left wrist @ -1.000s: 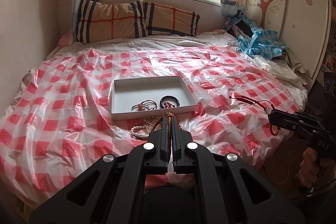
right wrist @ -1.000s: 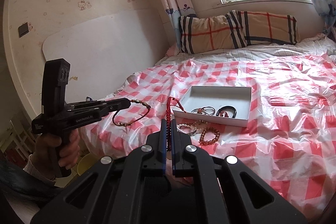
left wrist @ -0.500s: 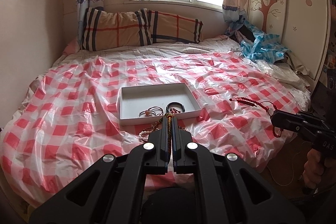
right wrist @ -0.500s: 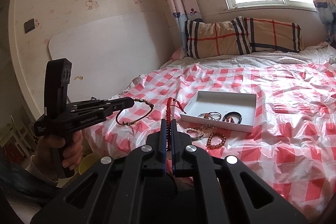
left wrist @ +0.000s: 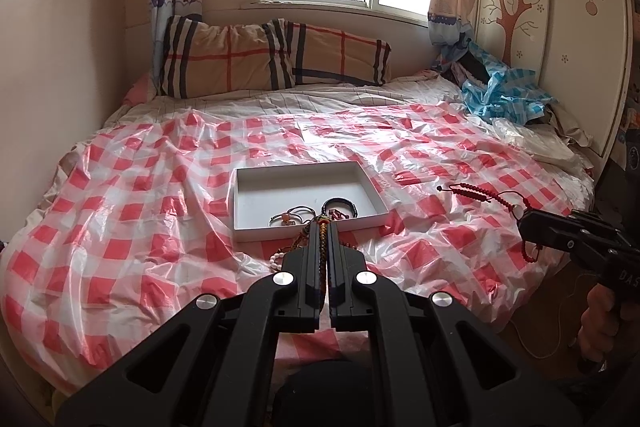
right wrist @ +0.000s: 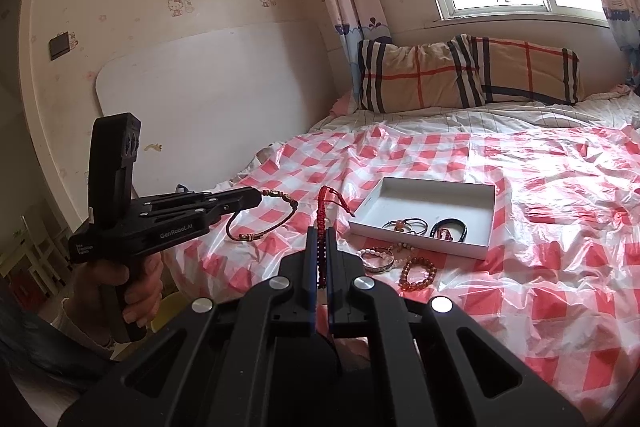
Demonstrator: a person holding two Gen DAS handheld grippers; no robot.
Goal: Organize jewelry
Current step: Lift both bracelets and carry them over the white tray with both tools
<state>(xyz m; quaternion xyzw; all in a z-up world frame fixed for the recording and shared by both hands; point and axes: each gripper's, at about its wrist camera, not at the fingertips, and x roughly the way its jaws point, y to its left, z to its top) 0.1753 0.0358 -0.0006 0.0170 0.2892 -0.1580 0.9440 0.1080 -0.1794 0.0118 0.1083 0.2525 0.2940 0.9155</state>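
Observation:
A white tray (left wrist: 256,183) lies on the red-checked bed and holds a few bracelets, one of them black (left wrist: 340,205). It also shows in the right wrist view (right wrist: 480,219). My left gripper (left wrist: 323,227) is shut on a brown cord bracelet (right wrist: 260,219) and holds it in the air in front of the bed. My right gripper (right wrist: 321,231) is shut on a red beaded bracelet (left wrist: 480,193), also held in the air. A pearl bracelet (right wrist: 376,257) and an amber bead bracelet (right wrist: 418,273) lie on the bed in front of the tray.
Plaid pillows (left wrist: 272,55) lie at the head of the bed under a window. A blue checked cloth (left wrist: 500,91) is bunched at the far right by a wardrobe. A white board (right wrist: 208,99) leans on the left wall.
Both grippers have pulled back and up from the bed, each still holding its bracelet. The tray and loose bracelets look farther away and have not moved.

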